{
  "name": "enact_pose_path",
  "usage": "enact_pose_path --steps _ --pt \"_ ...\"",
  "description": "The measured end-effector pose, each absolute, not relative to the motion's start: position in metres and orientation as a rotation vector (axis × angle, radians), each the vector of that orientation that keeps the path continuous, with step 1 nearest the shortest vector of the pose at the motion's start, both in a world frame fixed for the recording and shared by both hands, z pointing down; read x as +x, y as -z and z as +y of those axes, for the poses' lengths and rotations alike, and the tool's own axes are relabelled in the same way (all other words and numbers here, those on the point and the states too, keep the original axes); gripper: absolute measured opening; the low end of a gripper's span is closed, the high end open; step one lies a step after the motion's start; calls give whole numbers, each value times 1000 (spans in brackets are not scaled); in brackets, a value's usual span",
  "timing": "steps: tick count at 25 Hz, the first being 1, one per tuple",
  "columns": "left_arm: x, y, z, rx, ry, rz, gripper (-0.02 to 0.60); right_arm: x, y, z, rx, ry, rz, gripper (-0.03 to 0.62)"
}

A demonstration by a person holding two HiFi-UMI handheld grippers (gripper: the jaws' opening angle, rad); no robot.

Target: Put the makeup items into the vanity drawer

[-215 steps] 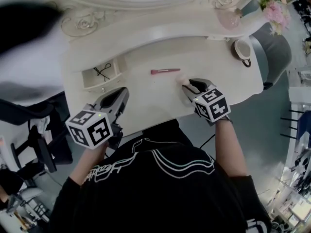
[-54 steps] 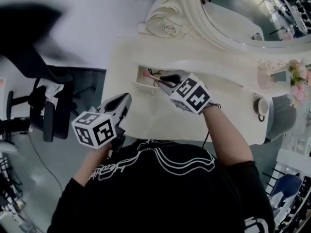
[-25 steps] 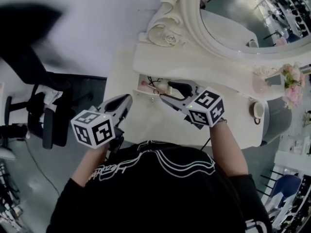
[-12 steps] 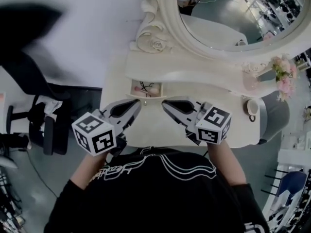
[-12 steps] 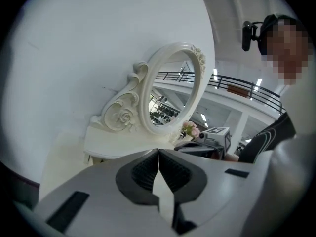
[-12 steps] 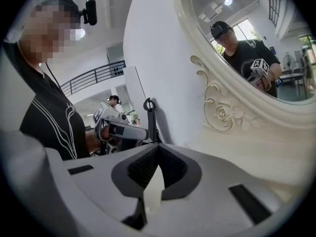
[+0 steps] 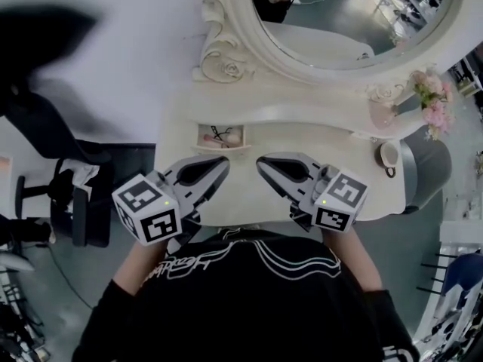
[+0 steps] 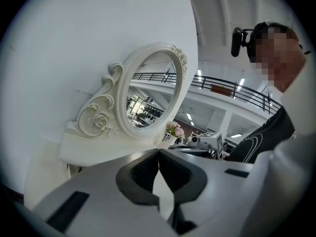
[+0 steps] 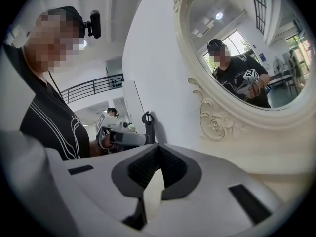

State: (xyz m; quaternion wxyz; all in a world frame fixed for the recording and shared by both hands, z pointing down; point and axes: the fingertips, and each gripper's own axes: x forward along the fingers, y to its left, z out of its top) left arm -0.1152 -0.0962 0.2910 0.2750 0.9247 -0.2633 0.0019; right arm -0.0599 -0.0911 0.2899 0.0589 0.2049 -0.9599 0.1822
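The makeup items (image 7: pixel 226 139), a slim pink stick and something dark and wiry, are lying in the open drawer (image 7: pixel 220 150) at the table's (image 7: pixel 302 130) left end. They are looking light, thin and slippery, best pinched across the middle. The left gripper (image 7: pixel 224 161) and right gripper (image 7: pixel 261 159) are hovering nearby, jaws closed on nothing.

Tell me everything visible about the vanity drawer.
The drawer is a small cream box, seemingly painted wood, pulled open at the left front of the vanity. Inside lie pink makeup items and a thin black wiry thing. The left gripper and right gripper, both shut, hang apart from it, nearer the person.
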Motion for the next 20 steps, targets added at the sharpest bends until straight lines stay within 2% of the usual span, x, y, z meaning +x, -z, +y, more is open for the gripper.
enact_pose_path --steps 20 --pt "-90 -307 -86 2505 -106 -677 23 -34 -305 -77 727 -553 -2865 25"
